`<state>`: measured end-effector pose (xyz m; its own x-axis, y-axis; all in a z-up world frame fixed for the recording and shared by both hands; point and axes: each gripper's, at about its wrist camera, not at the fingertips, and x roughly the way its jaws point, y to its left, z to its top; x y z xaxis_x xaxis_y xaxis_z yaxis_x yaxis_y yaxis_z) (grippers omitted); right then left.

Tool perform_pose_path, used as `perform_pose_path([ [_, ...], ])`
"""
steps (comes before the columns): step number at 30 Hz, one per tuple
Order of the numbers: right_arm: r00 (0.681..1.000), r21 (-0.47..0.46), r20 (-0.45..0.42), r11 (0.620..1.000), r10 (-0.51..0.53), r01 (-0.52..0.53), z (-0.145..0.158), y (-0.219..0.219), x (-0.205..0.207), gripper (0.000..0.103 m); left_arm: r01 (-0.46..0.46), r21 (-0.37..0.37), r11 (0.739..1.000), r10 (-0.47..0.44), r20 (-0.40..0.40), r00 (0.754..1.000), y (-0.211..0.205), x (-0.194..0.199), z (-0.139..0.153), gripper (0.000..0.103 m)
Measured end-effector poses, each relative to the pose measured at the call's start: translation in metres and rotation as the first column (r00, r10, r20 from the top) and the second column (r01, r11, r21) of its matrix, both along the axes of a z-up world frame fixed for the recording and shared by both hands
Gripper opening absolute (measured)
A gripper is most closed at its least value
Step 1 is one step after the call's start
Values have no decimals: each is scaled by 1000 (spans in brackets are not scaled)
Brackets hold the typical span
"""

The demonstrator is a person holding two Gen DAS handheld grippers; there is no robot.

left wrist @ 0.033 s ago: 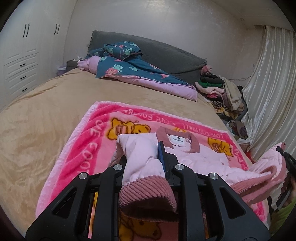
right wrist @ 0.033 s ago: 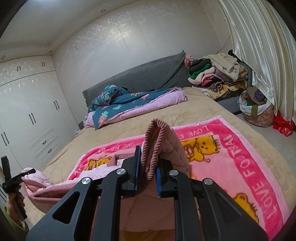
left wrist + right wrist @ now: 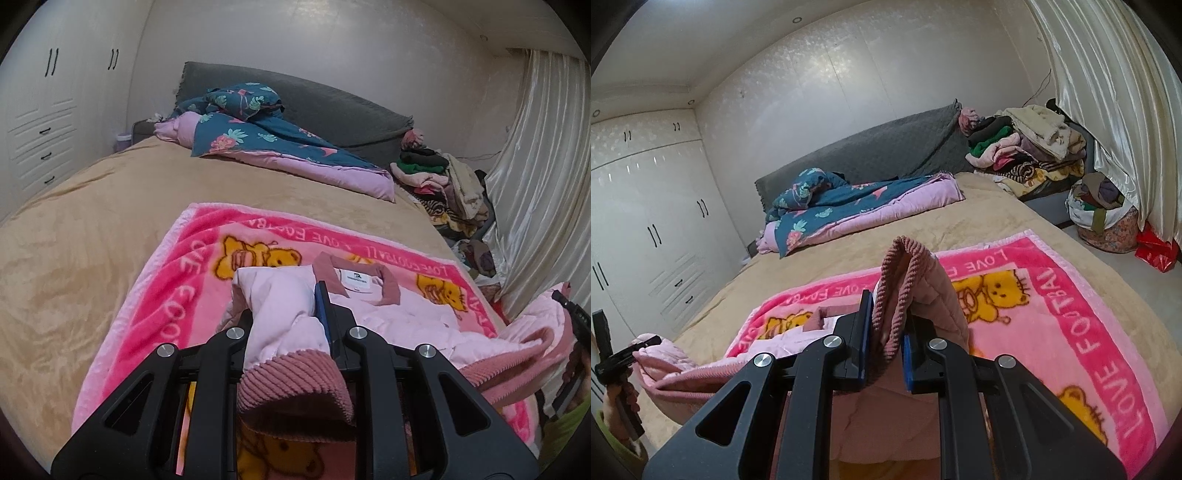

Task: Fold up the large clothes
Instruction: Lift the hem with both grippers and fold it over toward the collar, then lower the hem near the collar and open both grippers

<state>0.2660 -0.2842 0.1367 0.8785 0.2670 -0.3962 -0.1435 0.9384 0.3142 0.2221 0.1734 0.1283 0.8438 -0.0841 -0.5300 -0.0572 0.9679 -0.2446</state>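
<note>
Nothing has changed in the last instant: both views match the ones beside them, so you are holding a steady pose, not mid-swing. Your left gripper [image 3: 291, 332] is clamped narrow on the pink jacket [image 3: 402, 317] at its ribbed hem, with the pale quilted fabric bunched up between the jaws. Your right gripper [image 3: 886, 354] is closed just as tight on the hem's other end, the darker ribbed band standing up in a loop above the jaws. The jacket lies collar-away on the pink bear blanket [image 3: 177, 295] spread over the tan bed [image 3: 92, 229], its lower edge lifted off the blanket and slung between your two grippers. That pause suggests the bottom fold is set up but not yet laid: the hem likely needs carrying forward toward the collar [image 3: 354, 275], both ends level, so the padding does not twist.
</note>
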Motion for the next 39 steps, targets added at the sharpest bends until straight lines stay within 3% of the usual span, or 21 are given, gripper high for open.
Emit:
perform_pose_path([
  [21,991,0,-131,1000,10,-10,-43,-7,80,13,-22,101,995,26,-42,999,-6,58,-34,13],
  [26,987,96,-147,994,61,-47,-55,-19,96,24,-21,117,993,28,-51,998,-7,67,-41,13],
  [31,989,176,-133,984,61,-37,-66,-30,99,61,-12,134,991,19,-48,999,-14,72,-44,13],
  [35,991,184,-108,981,75,-54,-74,-32,95,65,-6,142,990,13,-51,999,-17,77,-47,14],
  [39,987,129,-141,990,74,-56,-93,-26,91,71,0,152,988,9,-59,998,-23,84,-52,15],
])
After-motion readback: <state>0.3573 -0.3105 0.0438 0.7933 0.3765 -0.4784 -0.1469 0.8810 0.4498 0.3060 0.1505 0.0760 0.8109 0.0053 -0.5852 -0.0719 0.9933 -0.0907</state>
